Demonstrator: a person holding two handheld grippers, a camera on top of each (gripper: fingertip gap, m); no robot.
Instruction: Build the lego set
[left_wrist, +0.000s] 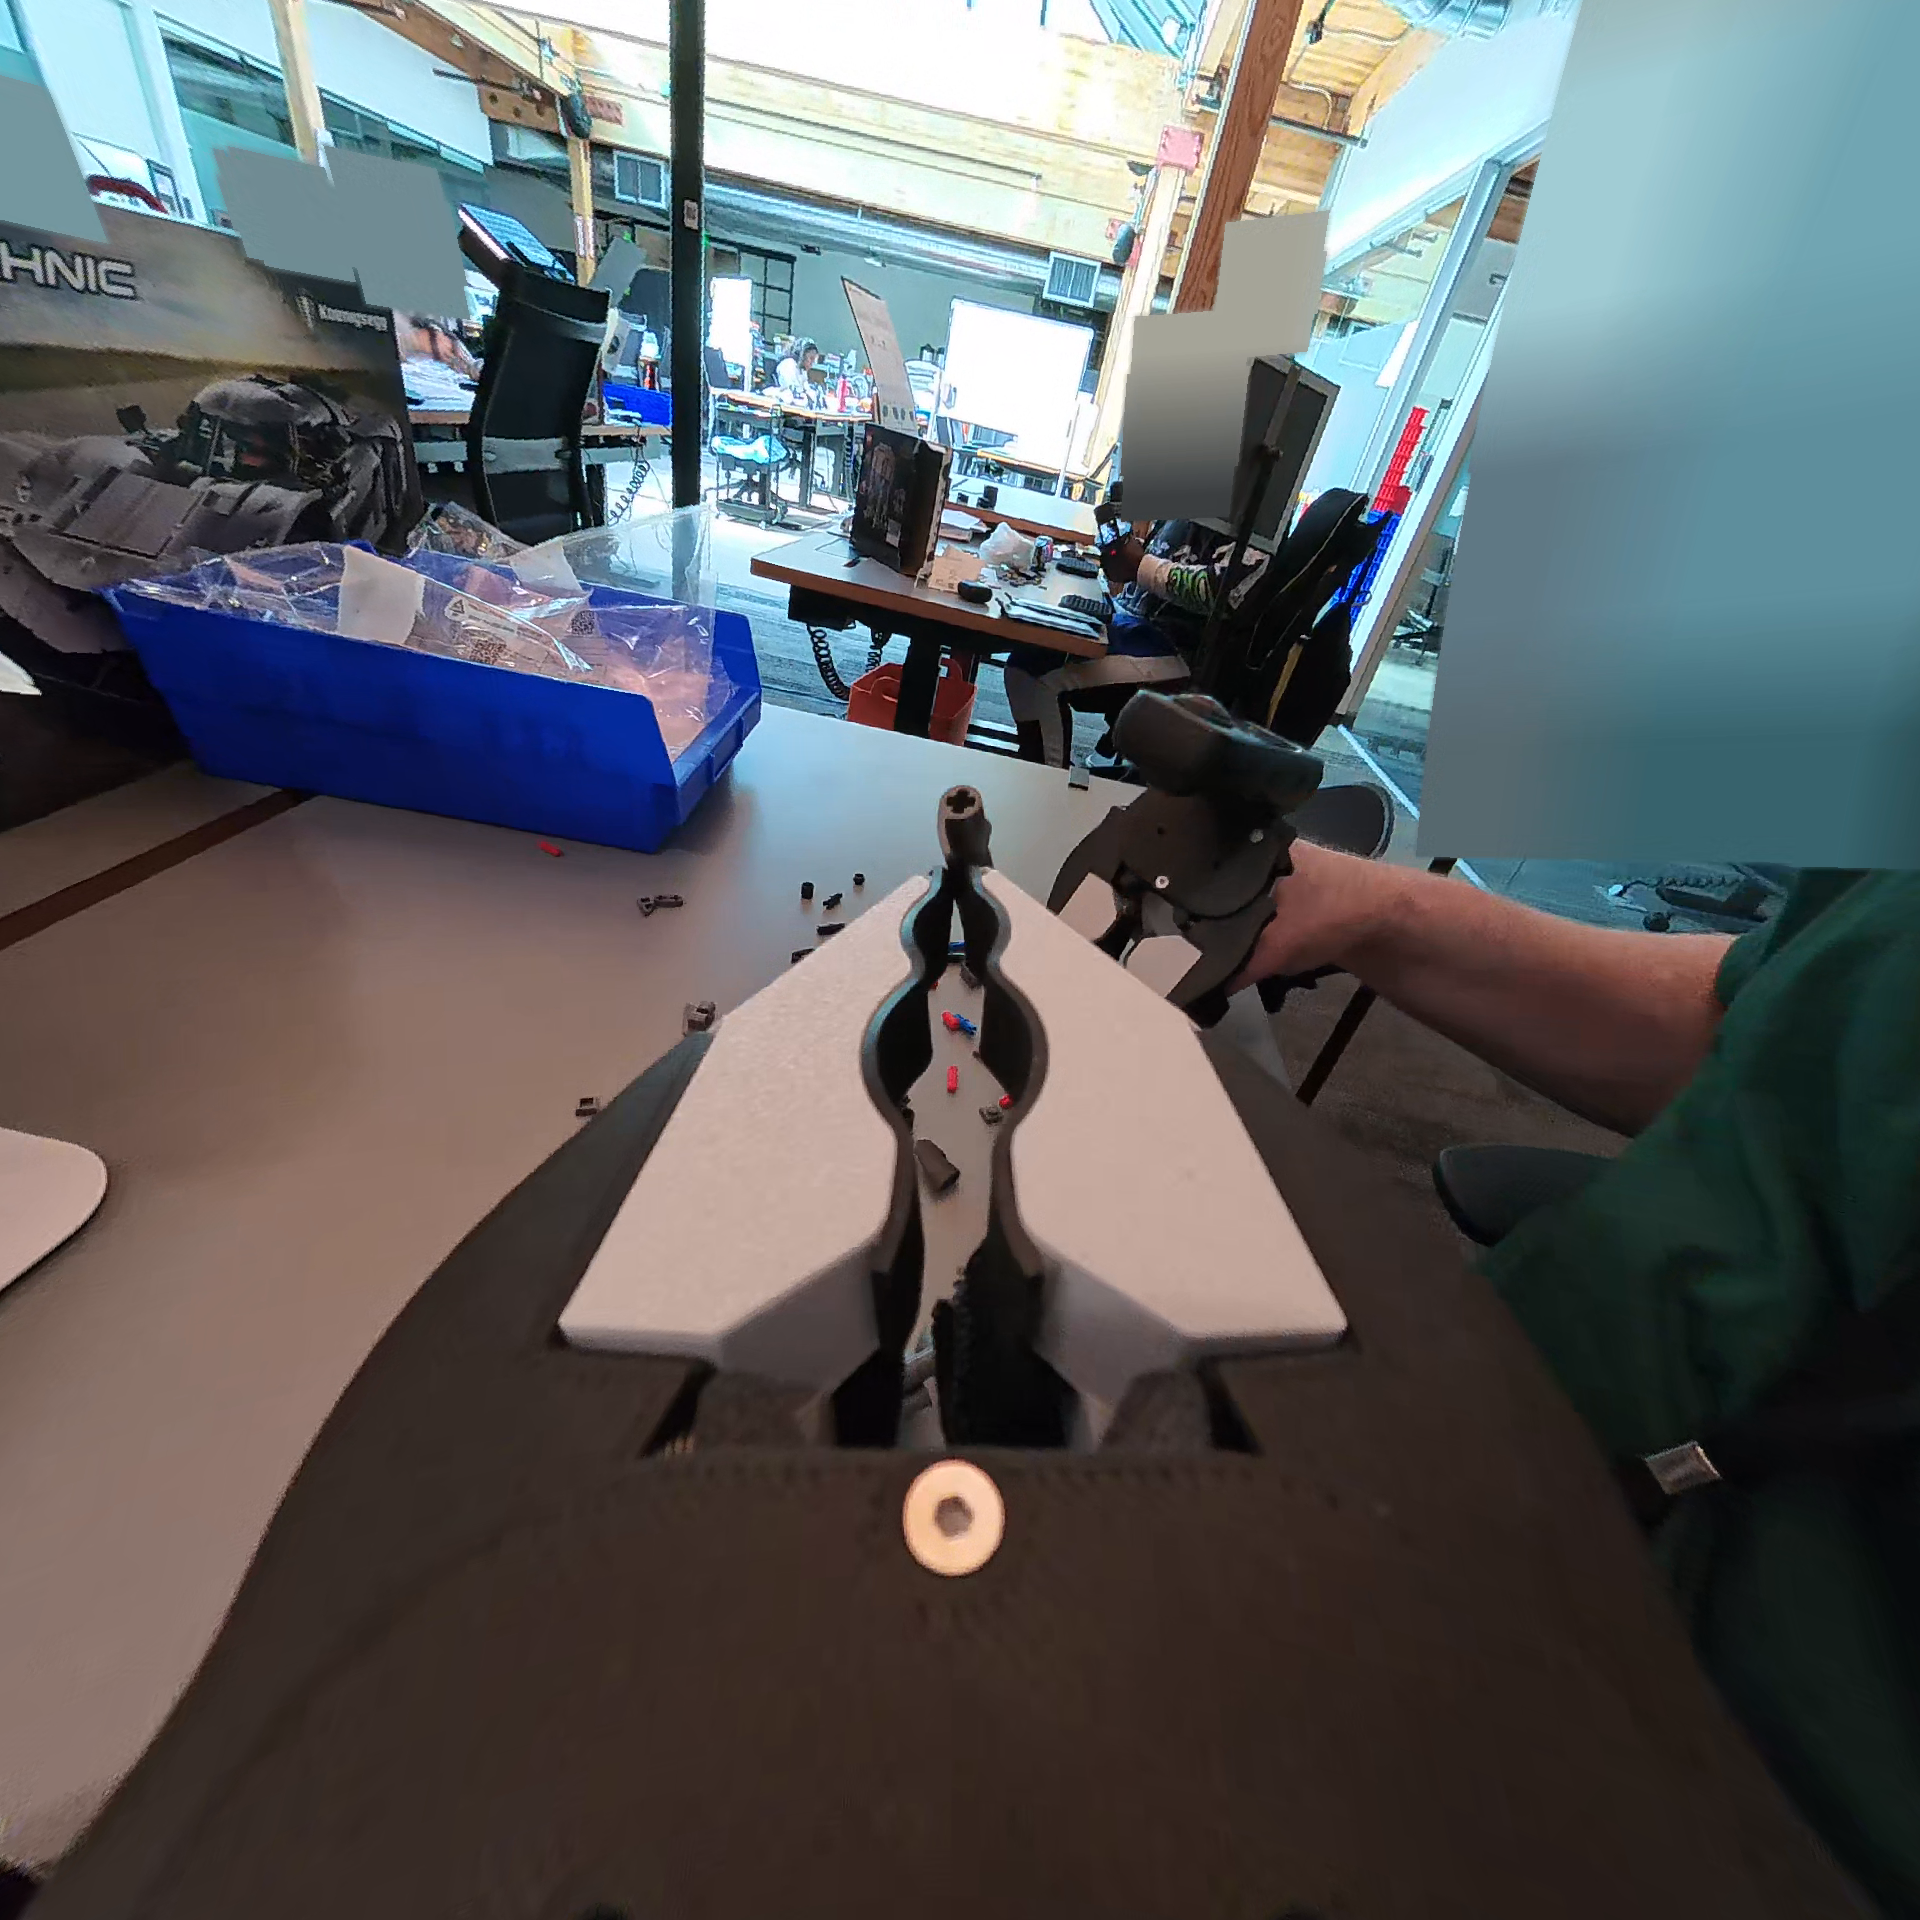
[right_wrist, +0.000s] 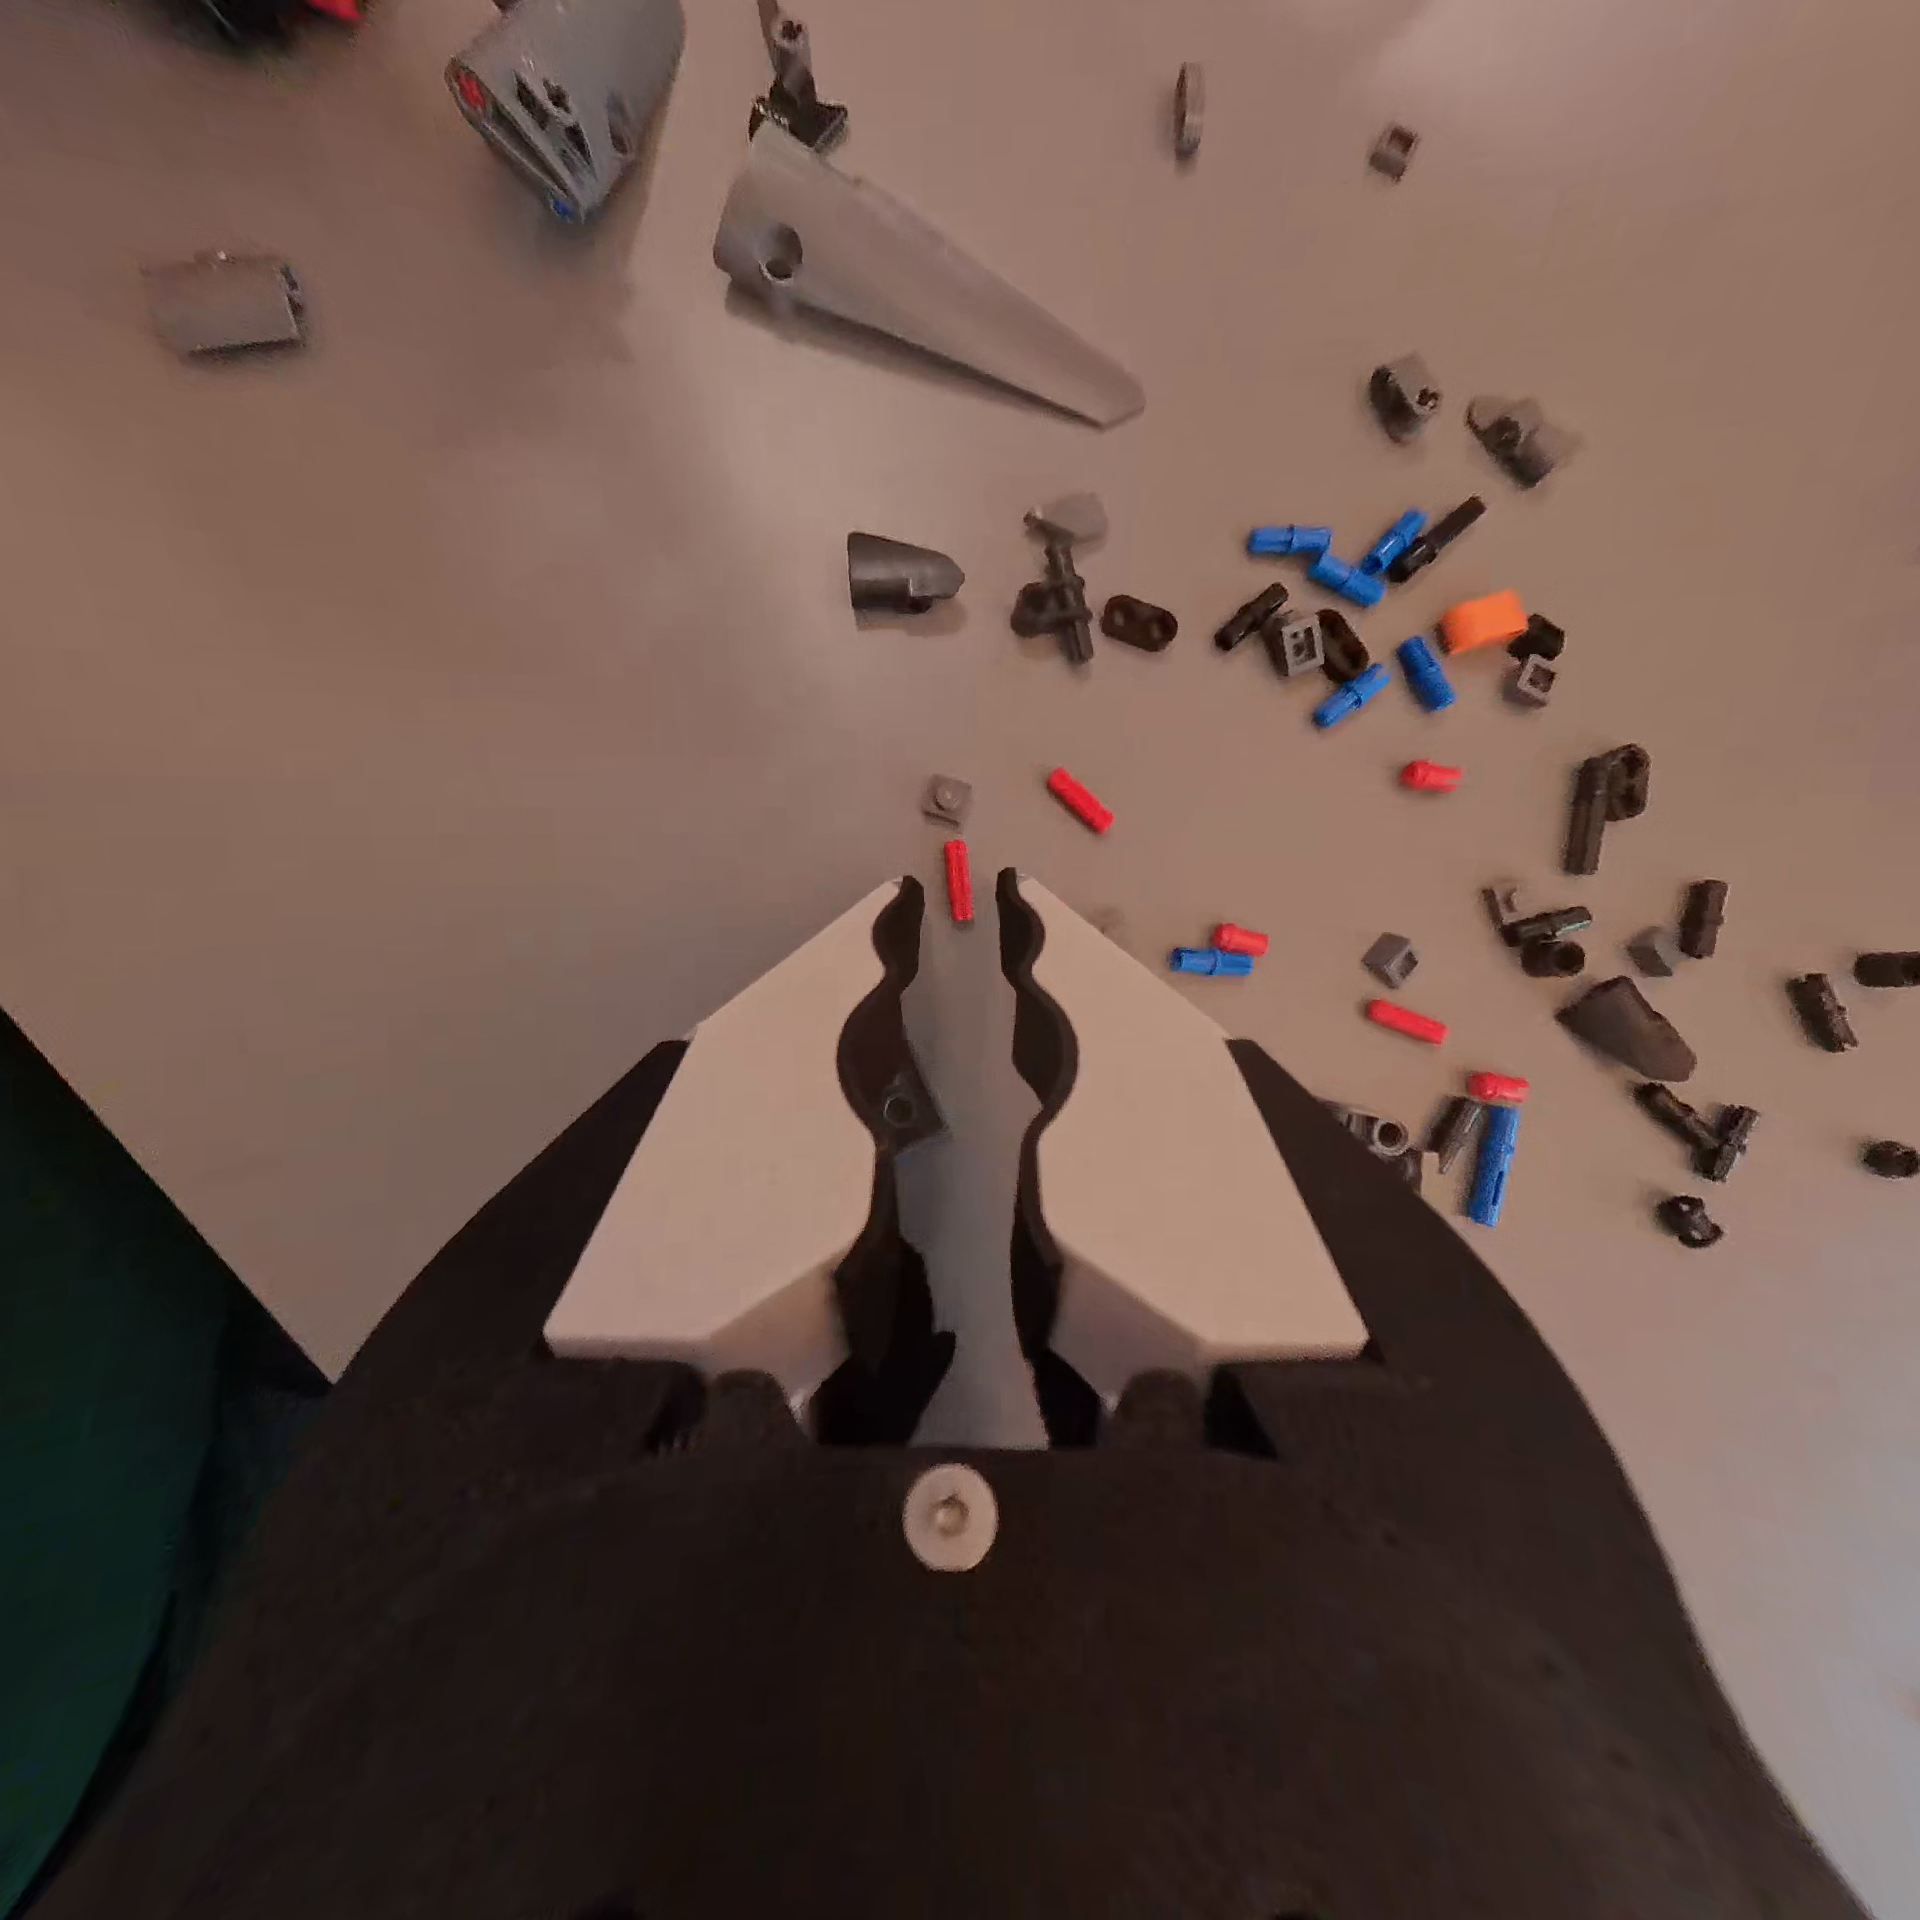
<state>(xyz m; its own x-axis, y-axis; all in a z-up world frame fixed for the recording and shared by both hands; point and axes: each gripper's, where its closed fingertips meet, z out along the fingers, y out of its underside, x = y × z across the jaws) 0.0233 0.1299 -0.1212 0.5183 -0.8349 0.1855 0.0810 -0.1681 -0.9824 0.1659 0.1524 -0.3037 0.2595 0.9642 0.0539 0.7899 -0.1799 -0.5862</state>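
A red pin lies on the grey table, lengthwise between the tips of the right gripper, whose jaws stand narrowly apart with the pin's near end just inside the gap and not yet pinched. The step in hand looks to be picking up this pin: to do it well the person should bring the tips a little farther forward and down so the pads bear on the pin's middle, keep the jaws square to its long axis, and close gently, since so small and smooth a piece would likely roll or squirt out if caught at its end. A small grey stud plate sits just beyond the pin and a second red pin near it on the right, so the approach should be straight rather than sweeping. The left gripper is closed on a dark grey axle connector, held upright above the table. Loose blue, black and red pieces crowd the right side of the right wrist view, while the left is bare, giving room to withdraw. A long grey panel lies farther off, and a blue bin stands well away.
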